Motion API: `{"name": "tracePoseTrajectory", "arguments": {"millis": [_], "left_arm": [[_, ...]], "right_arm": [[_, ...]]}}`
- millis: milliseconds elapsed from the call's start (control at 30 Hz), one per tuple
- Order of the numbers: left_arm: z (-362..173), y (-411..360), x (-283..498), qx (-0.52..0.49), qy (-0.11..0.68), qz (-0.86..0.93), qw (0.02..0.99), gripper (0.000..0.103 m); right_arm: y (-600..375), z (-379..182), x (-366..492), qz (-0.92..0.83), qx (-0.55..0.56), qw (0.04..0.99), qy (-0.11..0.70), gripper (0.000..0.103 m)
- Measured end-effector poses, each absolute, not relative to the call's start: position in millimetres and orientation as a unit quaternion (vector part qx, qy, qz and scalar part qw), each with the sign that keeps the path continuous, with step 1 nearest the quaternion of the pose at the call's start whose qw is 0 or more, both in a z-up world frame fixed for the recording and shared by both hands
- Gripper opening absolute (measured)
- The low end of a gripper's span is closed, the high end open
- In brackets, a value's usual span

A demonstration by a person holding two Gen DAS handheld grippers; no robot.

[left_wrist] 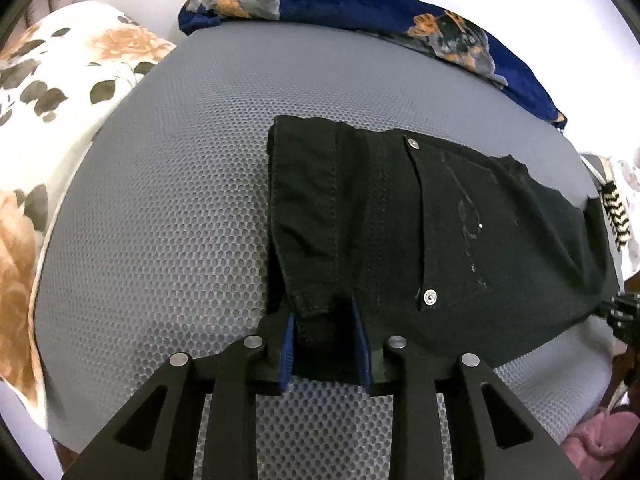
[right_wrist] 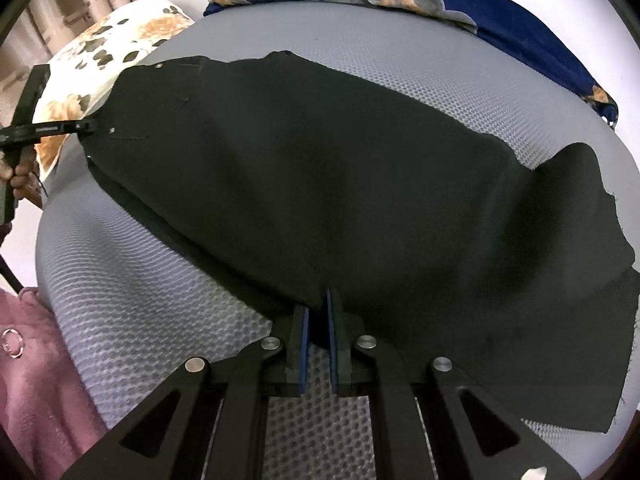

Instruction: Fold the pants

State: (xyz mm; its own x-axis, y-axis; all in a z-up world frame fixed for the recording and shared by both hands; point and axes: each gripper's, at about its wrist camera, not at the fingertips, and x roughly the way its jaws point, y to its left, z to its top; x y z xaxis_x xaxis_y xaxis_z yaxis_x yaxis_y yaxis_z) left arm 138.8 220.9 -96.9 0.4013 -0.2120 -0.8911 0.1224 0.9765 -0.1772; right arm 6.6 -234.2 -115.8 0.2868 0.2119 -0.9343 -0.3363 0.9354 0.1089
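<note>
Black pants (left_wrist: 420,236) lie across a grey mesh mattress (left_wrist: 168,208), back pocket with metal rivets facing up. My left gripper (left_wrist: 324,324) is at the waistband end, its blue-padded jaws apart on either side of the waistband corner. In the right wrist view the pants (right_wrist: 340,184) stretch from the waist at the far left to the leg ends at the right. My right gripper (right_wrist: 318,316) is shut on the near edge of the leg. The left gripper (right_wrist: 86,126) also shows there at the waist.
A floral pillow (left_wrist: 48,92) lies at the left of the mattress. A blue blanket with a dog print (left_wrist: 400,16) lies along the far edge. Pink fabric (right_wrist: 36,368) lies beside the mattress near the right gripper. A striped item (left_wrist: 616,212) sits at the right edge.
</note>
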Motion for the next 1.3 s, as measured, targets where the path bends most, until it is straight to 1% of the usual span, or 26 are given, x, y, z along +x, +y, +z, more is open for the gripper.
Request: {"name": "tracePoseTrajectory", "arguments": {"millis": [133, 167, 200, 233, 267, 300, 367, 433, 600, 800, 900, 967, 1167, 1233, 1267, 1300], "left_arm": [[-94, 220, 140, -0.042, 0.543, -0.092, 0.834, 0.029], [-91, 219, 139, -0.040, 0.543, -0.091, 0.834, 0.031], [-87, 219, 137, -0.033, 0.542, -0.087, 0.835, 0.037], [-82, 218, 135, -0.020, 0.538, -0.081, 0.839, 0.039], [-76, 217, 131, 0.002, 0.533, -0.064, 0.844, 0.045], [-71, 215, 128, 0.023, 0.527, -0.048, 0.848, 0.048], [-56, 205, 118, 0.064, 0.502, -0.036, 0.862, 0.048], [-43, 188, 110, 0.087, 0.479, -0.055, 0.872, 0.049], [-24, 105, 97, 0.139, 0.430, -0.188, 0.872, 0.052], [-45, -12, 86, 0.184, 0.415, -0.353, 0.818, 0.052], [-55, -59, 76, 0.221, 0.402, -0.404, 0.791, 0.052], [-63, -85, 72, 0.246, 0.392, -0.420, 0.781, 0.052], [-77, -134, 71, 0.262, 0.394, -0.448, 0.759, 0.052], [-83, -144, 73, 0.274, 0.395, -0.446, 0.755, 0.051], [-85, -148, 72, 0.274, 0.399, -0.450, 0.750, 0.042], [-88, -149, 73, 0.272, 0.405, -0.458, 0.743, 0.018]], "right_arm": [[-237, -125, 6, 0.168, -0.038, 0.799, 0.575, 0.007], [-238, -125, 7, 0.167, -0.033, 0.799, 0.577, 0.007], [-239, -124, 7, 0.164, -0.026, 0.799, 0.578, 0.008], [-239, -125, 7, 0.163, -0.025, 0.799, 0.578, 0.008], [-239, -124, 7, 0.161, -0.029, 0.800, 0.577, 0.009], [-237, -123, 6, 0.159, -0.032, 0.801, 0.576, 0.010], [-234, -122, 6, 0.155, -0.038, 0.804, 0.573, 0.012], [-235, -119, 5, 0.152, -0.037, 0.807, 0.569, 0.018], [-242, -117, 9, 0.160, 0.001, 0.808, 0.567, 0.018], [-252, -114, 14, 0.157, 0.061, 0.807, 0.566, 0.017], [-254, -110, 17, 0.157, 0.079, 0.808, 0.562, 0.017], [-254, -107, 16, 0.159, 0.076, 0.811, 0.559, 0.017], [-255, -103, 16, 0.164, 0.079, 0.813, 0.553, 0.017], [-256, -102, 15, 0.168, 0.076, 0.814, 0.551, 0.017], [-256, -102, 14, 0.167, 0.073, 0.815, 0.550, 0.017], [-257, -101, 14, 0.164, 0.071, 0.817, 0.549, 0.017]]}}
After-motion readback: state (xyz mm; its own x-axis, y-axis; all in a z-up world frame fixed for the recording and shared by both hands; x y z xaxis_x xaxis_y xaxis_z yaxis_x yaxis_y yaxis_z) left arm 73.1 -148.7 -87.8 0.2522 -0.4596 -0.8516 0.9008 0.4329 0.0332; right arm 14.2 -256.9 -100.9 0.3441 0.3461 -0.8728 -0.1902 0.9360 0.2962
